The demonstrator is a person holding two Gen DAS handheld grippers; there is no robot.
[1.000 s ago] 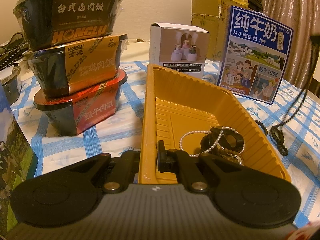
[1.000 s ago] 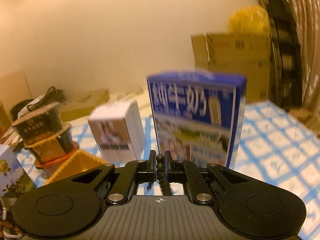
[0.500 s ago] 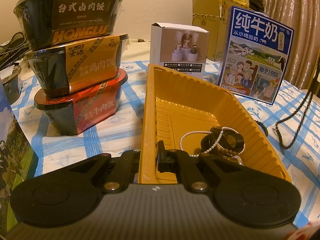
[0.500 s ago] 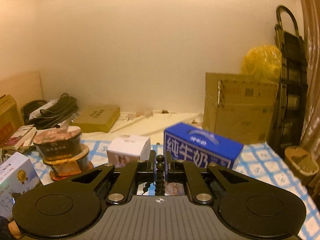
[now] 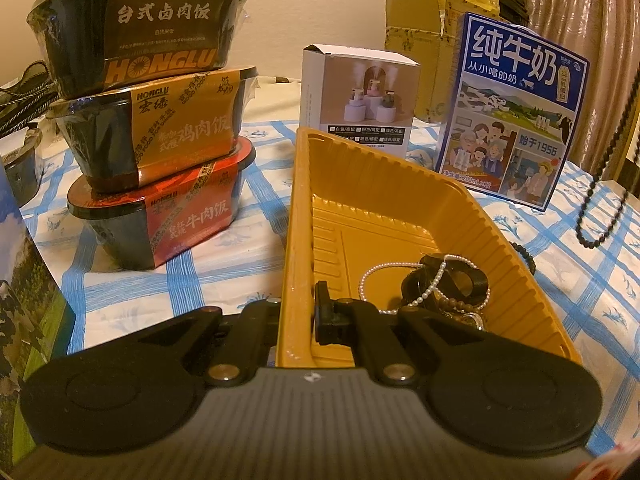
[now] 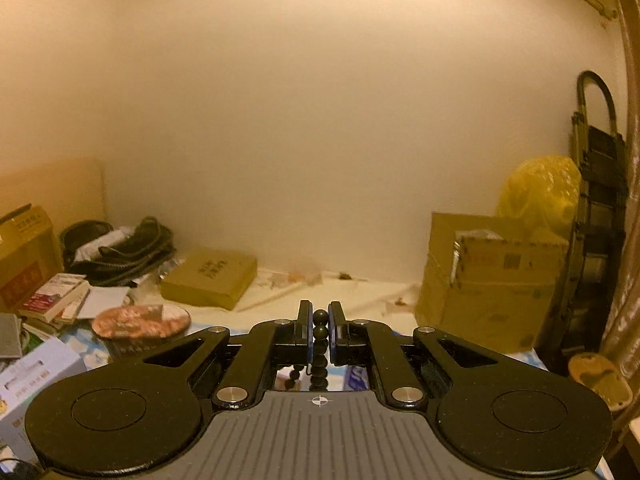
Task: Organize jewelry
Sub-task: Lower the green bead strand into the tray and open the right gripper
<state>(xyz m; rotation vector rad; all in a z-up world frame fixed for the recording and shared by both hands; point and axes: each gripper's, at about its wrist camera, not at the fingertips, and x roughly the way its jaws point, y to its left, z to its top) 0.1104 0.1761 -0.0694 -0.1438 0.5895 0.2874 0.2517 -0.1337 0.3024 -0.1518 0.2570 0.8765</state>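
My left gripper (image 5: 298,312) is shut on the near left wall of a yellow plastic tray (image 5: 360,184). Inside the tray lie a white pearl strand (image 5: 400,270), dark rings (image 5: 464,280) and a brown bead bracelet (image 5: 452,304). My right gripper (image 6: 320,320) is shut on a dark bead necklace (image 6: 320,340) and holds it high, facing the wall. In the left wrist view the necklace (image 5: 600,208) hangs as a long loop at the right, above the cloth. A short run of dark beads (image 5: 524,256) lies just outside the tray's right wall.
Three stacked instant-rice bowls (image 5: 152,120) stand left of the tray on the blue-checked cloth (image 5: 120,280). A white box (image 5: 360,100) and a blue milk carton (image 5: 512,108) stand behind it. Cardboard boxes (image 6: 488,280) and clutter (image 6: 120,248) line the far wall.
My right gripper has risen and tilted up, so its view went from the milk carton to the wall. The dark necklace has lifted off the cloth and hangs free. The left gripper has not moved.
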